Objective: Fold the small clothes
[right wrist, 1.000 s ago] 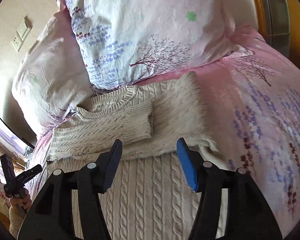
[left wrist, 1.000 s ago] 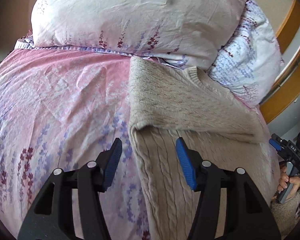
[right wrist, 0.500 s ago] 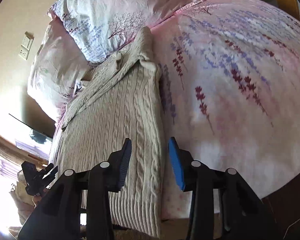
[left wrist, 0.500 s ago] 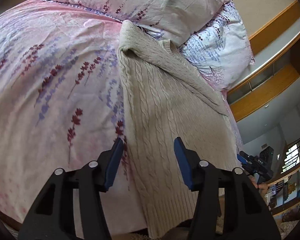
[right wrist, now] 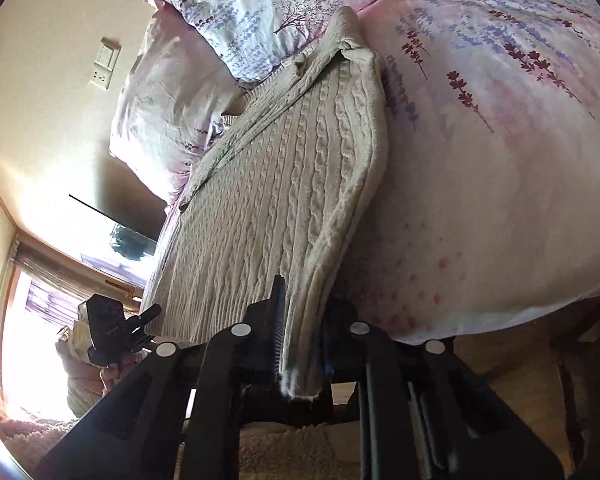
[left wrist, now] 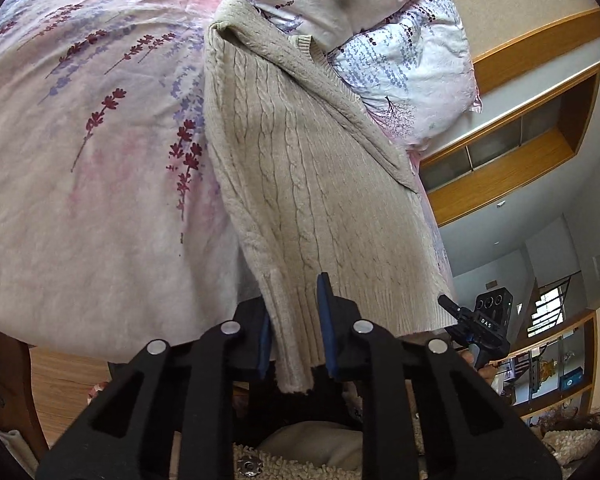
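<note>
A beige cable-knit sweater [left wrist: 308, 160] lies lengthwise on the bed, sleeves folded across its chest, its ribbed hem at the bed's near edge. My left gripper [left wrist: 294, 332] is shut on the hem's left corner. In the right wrist view the same sweater [right wrist: 284, 168] runs up toward the pillows, and my right gripper [right wrist: 300, 344] is shut on the hem's right corner. Each gripper shows small in the other's view: the right one in the left wrist view [left wrist: 476, 328], the left one in the right wrist view [right wrist: 116, 320].
The bed has a pink floral cover [left wrist: 80, 160]. Two floral pillows [left wrist: 400, 60] lie at its head behind the sweater. A wooden bed frame [left wrist: 8, 380] and wooden floor show below the near edge. Wooden shelves [left wrist: 520, 152] line the wall at right.
Both grippers dropped from above the sweater's middle to the bed's near edge and closed on the two corners of the ribbed hem.
</note>
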